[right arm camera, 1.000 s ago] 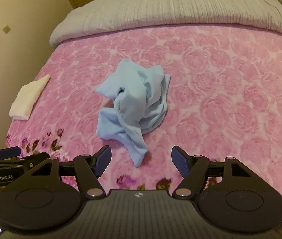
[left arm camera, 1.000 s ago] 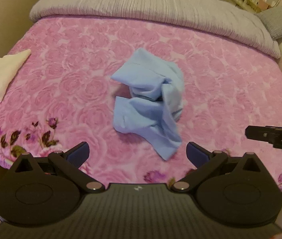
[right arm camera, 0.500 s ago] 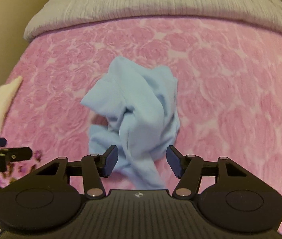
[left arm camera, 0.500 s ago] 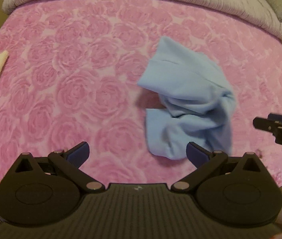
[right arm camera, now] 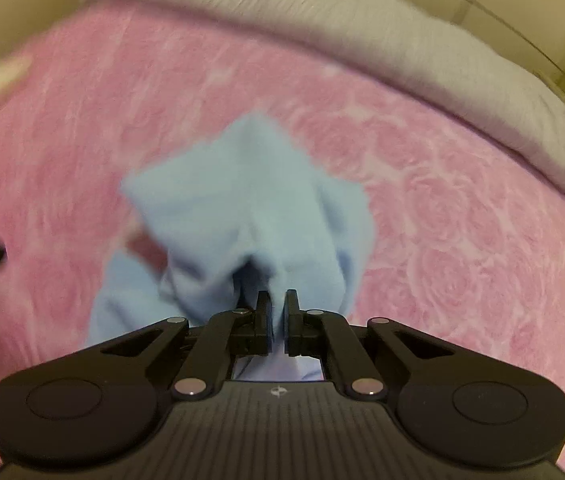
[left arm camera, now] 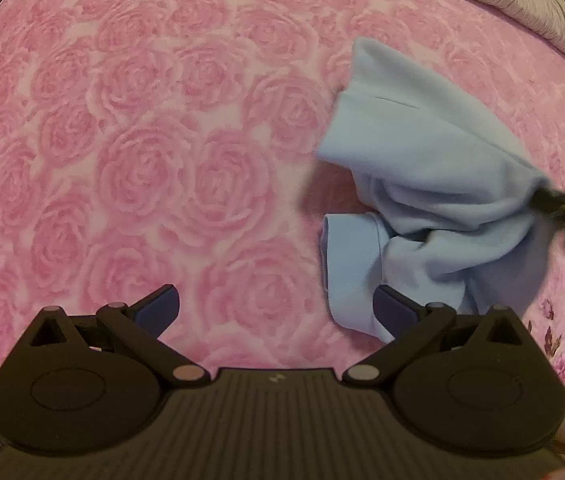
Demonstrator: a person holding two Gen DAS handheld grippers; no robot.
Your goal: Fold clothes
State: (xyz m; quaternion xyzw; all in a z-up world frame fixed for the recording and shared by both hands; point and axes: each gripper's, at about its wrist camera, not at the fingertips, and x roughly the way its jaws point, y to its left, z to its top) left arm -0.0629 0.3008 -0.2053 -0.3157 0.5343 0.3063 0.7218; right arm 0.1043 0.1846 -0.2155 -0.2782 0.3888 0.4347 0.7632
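We're just starting: shirt crumpled, no fold made.
Right claw [right arm camera: 277,312] is pinching the blue shirt [right arm camera: 242,208] at its near edge; left claw [left arm camera: 276,306] is hanging spread over the bed [left arm camera: 142,160], shirt just to its right, nothing between the jaws. We're seeing no readable labels or writing.

Bare pink blanket [left arm camera: 154,168] lies open left of the crumpled blue garment [left arm camera: 434,184], which blocks the right.
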